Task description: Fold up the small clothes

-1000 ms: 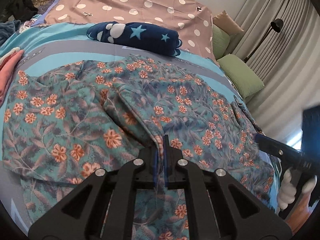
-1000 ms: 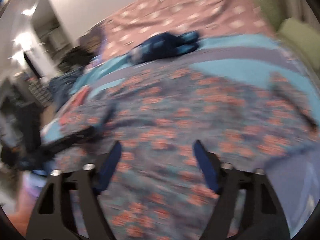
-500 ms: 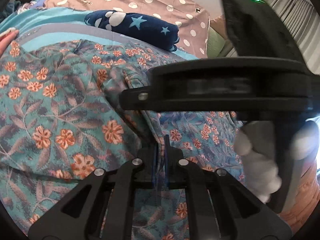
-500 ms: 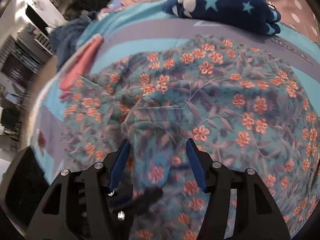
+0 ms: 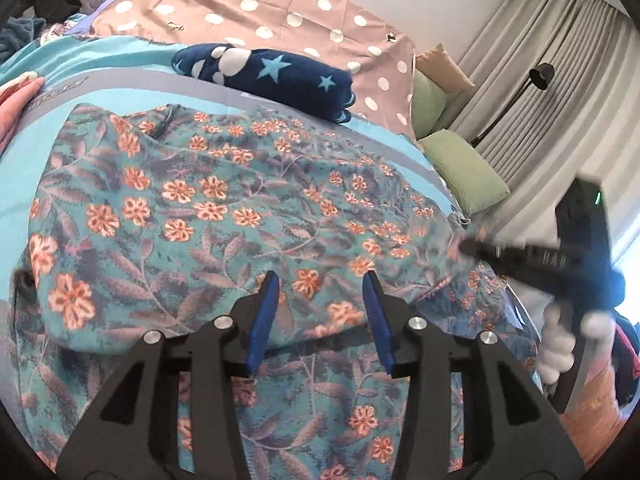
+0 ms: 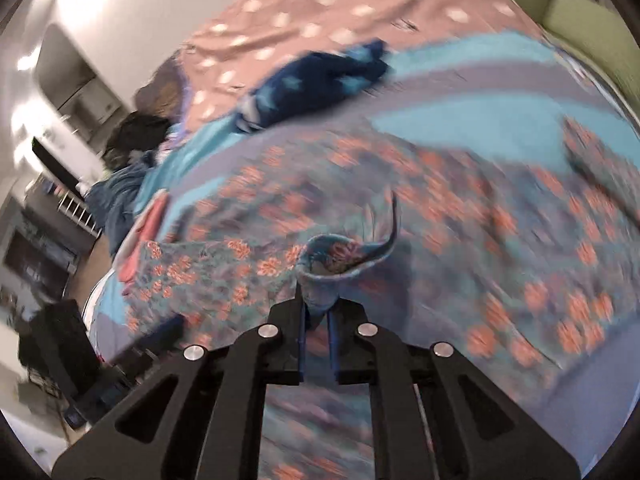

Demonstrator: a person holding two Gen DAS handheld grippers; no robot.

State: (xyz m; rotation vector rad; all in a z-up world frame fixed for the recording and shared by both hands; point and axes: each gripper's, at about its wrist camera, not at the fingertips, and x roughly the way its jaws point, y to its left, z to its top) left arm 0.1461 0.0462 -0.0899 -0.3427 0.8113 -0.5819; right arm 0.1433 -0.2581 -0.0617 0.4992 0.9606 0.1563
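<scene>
- The floral garment [image 5: 224, 216], teal with orange flowers, lies spread over the striped blue and grey bedspread [image 5: 100, 68], covering most of the bed in front of both cameras.
- The left gripper [image 5: 320, 292] hovers low over the near part of the garment; its jaws have just been opening and now stand apart, the blue pads [image 5: 262, 320] on either side of a low fold of cloth without pressing on it.
- The right gripper [image 6: 318, 316] has just been closing, and its pads pinch a bunched corner of the same garment, which sticks up from between them in a small cup-shaped tuft (the hem curls off to the right in a thin dark edge).
- The right wrist view is smeared by motion, so how much cloth sits in that pinch is hard to judge; it looks like a single folded edge.
- In the left wrist view the right gripper appears at the right edge of the bed, blurred, with a gloved white hand [image 5: 560, 344] around its handle.
- A rolled navy blanket with stars [image 5: 268, 76] lies beyond the garment, apart from it, at the foot of a pink polka-dot cover [image 5: 256, 4].
- Two green cushions [image 5: 464, 172] sit at the right edge of the bed, near the grey curtains [image 5: 540, 80].
- Pink cloth [image 5: 16, 96] rests at the left edge of the bedspread.
</scene>
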